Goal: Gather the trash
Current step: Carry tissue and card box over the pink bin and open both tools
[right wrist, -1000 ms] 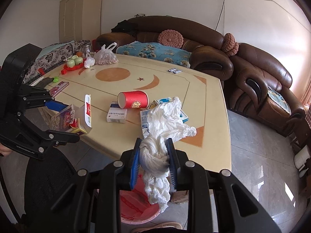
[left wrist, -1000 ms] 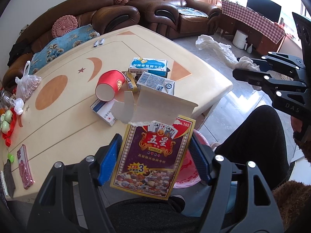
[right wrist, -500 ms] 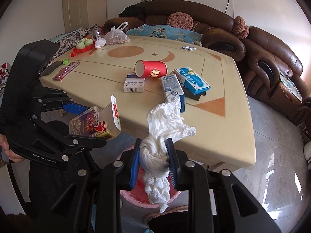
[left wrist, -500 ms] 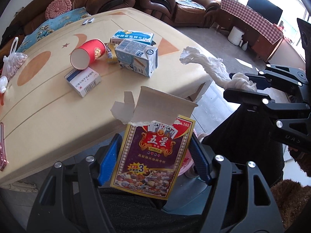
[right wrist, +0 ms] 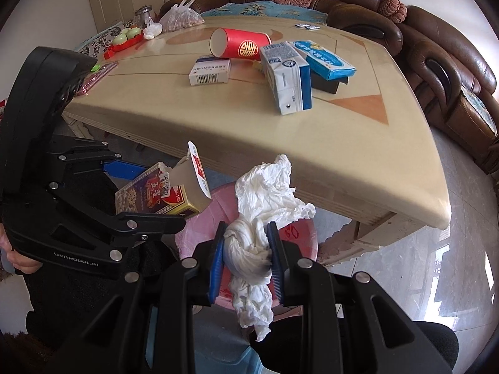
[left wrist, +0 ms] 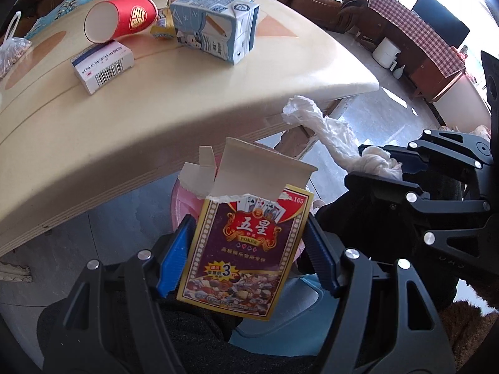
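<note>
Left wrist view: the left gripper (left wrist: 246, 252) has its jaws clamped on the sides of a torn-open playing-card box (left wrist: 244, 249), held below the edge of the bench (left wrist: 187, 118). A pink bin (left wrist: 184, 199) sits under that edge, mostly hidden behind the box. Beyond the bin, the right gripper (left wrist: 382, 166) pinches a twisted white tissue (left wrist: 330, 131). To drop the box well, the holder should probably bring it over the bin's mouth before parting the jaws, keeping the raised flap off the bench edge.

Right wrist view: the right gripper's jaws are clamped on the tissue's knotted middle, directly above the bin. The card box hangs just beside the bin's near-left rim. Releasing here looks safe, though the long tail may drape over the rim.

On the bench remain a red paper cup (right wrist: 238, 45), a milk carton (right wrist: 287, 78), a small white box (right wrist: 209, 71) and a blue packet (right wrist: 324, 59). The bin's depth, contents and full rim cannot be made out; a black item under the packet is unidentifiable.
</note>
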Demonstrator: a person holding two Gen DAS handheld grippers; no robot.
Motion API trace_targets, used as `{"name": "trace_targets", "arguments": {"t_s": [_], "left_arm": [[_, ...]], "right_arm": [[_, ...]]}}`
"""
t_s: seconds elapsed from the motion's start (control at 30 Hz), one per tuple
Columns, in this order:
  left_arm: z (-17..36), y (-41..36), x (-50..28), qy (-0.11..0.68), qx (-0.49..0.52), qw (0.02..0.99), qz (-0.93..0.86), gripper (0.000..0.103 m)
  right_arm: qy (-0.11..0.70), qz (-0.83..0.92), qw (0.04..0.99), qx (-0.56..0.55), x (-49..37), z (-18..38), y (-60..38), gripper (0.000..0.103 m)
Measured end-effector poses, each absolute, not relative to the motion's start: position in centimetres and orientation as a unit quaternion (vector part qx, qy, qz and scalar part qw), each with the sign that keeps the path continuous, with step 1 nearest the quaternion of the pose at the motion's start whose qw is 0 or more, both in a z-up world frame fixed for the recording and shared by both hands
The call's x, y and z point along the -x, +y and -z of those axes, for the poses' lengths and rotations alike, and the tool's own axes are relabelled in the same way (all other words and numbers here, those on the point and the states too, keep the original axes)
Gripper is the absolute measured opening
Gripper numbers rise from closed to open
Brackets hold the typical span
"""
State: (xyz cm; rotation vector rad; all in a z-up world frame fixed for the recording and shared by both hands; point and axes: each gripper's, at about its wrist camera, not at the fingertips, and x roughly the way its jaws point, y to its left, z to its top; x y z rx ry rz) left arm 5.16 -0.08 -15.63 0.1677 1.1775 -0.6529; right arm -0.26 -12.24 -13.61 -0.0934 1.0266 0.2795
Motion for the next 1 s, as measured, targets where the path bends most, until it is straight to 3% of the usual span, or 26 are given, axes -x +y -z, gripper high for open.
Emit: {"name": "trace_targets", "arguments": {"t_s": [1.0], "left_arm": [[30.3, -2.6, -9.7, 0.685, 0.004, 0.689, 0.236, 0.068]], "right_arm": [[0.617, -0.134, 0.775, 0.026, -4.1, 28.4, -13.5, 0.026]]}}
